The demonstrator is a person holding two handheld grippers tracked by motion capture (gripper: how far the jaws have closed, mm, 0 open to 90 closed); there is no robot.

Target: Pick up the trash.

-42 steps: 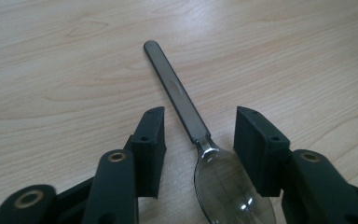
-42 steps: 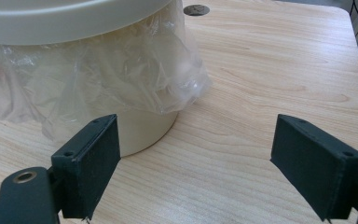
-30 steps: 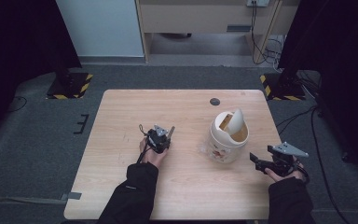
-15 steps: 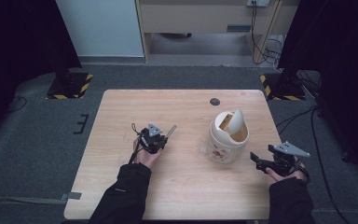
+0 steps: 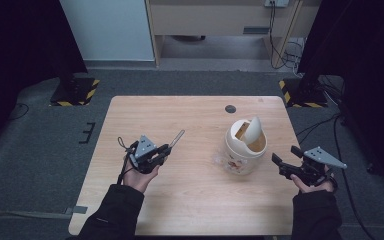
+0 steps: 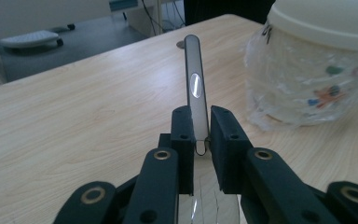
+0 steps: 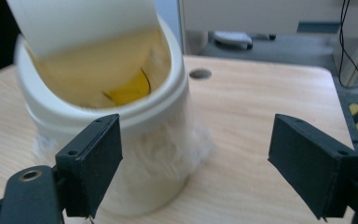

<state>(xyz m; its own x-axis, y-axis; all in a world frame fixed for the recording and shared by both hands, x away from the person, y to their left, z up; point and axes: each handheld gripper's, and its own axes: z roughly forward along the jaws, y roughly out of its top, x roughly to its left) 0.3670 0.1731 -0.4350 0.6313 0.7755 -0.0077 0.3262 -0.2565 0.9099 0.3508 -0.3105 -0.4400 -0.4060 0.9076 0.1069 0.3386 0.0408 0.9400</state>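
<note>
Two tongs: left clamped on strip, long axis aimed toward bin; right wide open, empty, nearer bin.

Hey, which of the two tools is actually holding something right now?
The left tool: its jaws are clamped on a thin silver metal strip. The right tool stands open and empty beside the white bin.

A thin grey metal strip is sticking out from between black pads, pointing toward the bin and hanging above the wood. The bin, cream plastic with a clear liner bunching around its decorated wall, is standing upright with its swing lid tilting open.
</note>
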